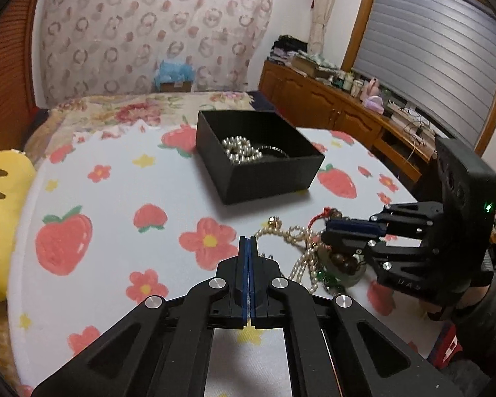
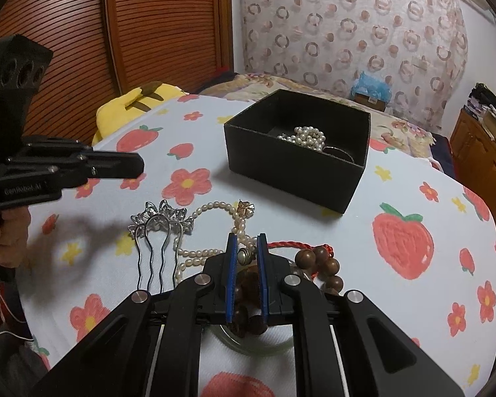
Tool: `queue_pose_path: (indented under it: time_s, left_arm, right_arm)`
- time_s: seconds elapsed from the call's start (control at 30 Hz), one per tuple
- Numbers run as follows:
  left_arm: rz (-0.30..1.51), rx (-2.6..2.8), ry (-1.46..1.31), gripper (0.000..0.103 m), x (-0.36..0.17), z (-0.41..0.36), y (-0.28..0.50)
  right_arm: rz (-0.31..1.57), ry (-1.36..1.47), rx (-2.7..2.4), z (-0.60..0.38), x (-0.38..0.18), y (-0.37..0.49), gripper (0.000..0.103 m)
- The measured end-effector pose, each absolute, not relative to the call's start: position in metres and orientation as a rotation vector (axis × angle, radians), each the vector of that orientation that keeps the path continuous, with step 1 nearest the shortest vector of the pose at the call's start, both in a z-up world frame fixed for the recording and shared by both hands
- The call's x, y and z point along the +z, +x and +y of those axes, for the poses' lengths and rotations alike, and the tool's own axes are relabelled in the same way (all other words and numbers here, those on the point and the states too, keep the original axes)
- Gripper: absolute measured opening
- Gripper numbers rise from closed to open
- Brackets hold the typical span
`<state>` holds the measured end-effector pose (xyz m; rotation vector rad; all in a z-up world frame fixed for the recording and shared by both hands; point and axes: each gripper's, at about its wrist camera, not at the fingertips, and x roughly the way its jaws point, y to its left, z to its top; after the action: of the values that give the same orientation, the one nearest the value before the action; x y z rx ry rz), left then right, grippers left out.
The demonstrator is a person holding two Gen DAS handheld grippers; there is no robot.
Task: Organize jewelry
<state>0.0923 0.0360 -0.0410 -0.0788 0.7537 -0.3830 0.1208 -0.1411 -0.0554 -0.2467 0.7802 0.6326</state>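
A black open box (image 1: pixel 274 173) (image 2: pixel 291 165) on the strawberry-print cloth holds a pearl strand (image 1: pixel 239 150) (image 2: pixel 309 135) and a dark bangle (image 1: pixel 274 152). A jewelry pile lies nearer: a pearl necklace (image 2: pixel 211 206) (image 1: pixel 291 231), a silver hair comb (image 2: pixel 158 231), a brown wooden bead bracelet (image 2: pixel 327 263) (image 1: pixel 342 259) with red cord, and a pale jade bangle (image 2: pixel 264 347). My left gripper (image 1: pixel 248 241) (image 2: pixel 139 165) is shut and empty, left of the pile. My right gripper (image 2: pixel 247 244) (image 1: pixel 327 230) is narrowly open astride the wooden beads and a pearl clasp (image 2: pixel 243 256).
A yellow plush cushion (image 1: pixel 0 225) (image 2: pixel 139 99) lies at the table's left edge. A floral bedspread (image 1: pixel 132 109) and a curtain lie behind. A wooden cabinet (image 1: pixel 330 106) with clutter stands at the right under a shuttered window.
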Motion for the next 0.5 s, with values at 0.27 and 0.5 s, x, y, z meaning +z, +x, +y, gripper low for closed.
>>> queue_pose_path:
  time_s: [0.27,0.5]
  left_arm:
    - [0.801,-0.385,-0.011,0.024,-0.053,0.027,0.097]
    - [0.867,-0.419,0.009,0.042,-0.077,0.018,0.108]
  right_arm:
    - [0.776,-0.243,0.637,-0.142,-0.055,0.118,0.013]
    - [0.775,-0.243,0.638,-0.142,-0.055,0.118,0.013]
